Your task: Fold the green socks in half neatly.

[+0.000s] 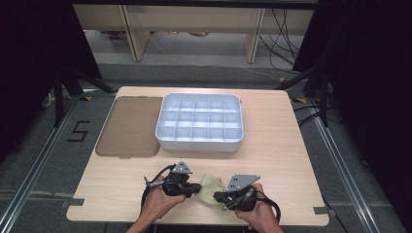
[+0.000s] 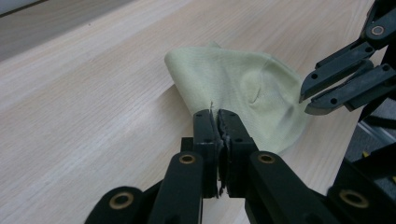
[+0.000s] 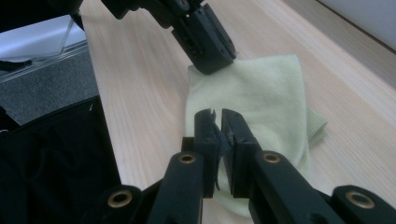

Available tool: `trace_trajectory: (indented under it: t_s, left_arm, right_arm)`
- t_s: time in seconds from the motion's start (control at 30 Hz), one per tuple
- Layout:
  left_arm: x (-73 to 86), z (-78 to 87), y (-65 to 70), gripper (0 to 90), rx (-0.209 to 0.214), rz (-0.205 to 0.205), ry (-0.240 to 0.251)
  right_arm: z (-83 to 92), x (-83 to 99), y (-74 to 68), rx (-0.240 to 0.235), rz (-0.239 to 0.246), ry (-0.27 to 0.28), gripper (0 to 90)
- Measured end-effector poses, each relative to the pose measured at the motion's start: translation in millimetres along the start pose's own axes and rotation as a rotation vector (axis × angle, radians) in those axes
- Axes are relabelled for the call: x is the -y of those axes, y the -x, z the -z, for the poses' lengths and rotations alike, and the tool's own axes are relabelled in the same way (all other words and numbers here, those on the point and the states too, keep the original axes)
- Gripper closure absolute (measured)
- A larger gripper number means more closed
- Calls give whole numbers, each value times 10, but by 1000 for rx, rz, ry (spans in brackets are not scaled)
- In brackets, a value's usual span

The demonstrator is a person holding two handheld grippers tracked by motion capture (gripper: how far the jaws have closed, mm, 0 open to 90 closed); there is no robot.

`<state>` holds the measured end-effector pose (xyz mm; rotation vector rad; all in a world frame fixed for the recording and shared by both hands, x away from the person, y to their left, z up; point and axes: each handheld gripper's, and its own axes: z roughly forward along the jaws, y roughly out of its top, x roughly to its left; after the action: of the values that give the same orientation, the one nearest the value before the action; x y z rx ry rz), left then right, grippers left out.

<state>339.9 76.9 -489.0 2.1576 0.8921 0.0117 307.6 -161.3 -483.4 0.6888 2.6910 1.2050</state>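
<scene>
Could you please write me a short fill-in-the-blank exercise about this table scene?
1. The pale yellow-green cloth lies near the table's front edge, between the two ____.
2. The white tray behind it is divided into many ____.
3. The flat brown lid lies to the ____ of the white tray in the high view.
4. The jaws of the left hand-held gripper are ____ on an edge of the cloth.

Missing words: hand-held grippers; compartments; left; shut
</scene>
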Motion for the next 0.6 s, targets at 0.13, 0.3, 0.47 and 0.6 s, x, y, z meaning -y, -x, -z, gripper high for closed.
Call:
trace_trajectory:
  t_s: [0.13,0.3,0.47,0.6]
  left_arm:
    - [0,22,-17,863,0,8,-2]
    - [-18,72,-34,863,-2,-2,-14]
    - [-25,127,-8,864,-6,6,1]
    - [-23,139,-6,864,-4,-25,-20]
  right_arm:
    - [-138,-54,-36,-10,25,-9,864]
    - [-264,-86,-53,-18,34,-27,868]
    - [-426,-108,-60,-50,49,-30,869]
    - [-500,-118,-75,-50,51,-43,880]
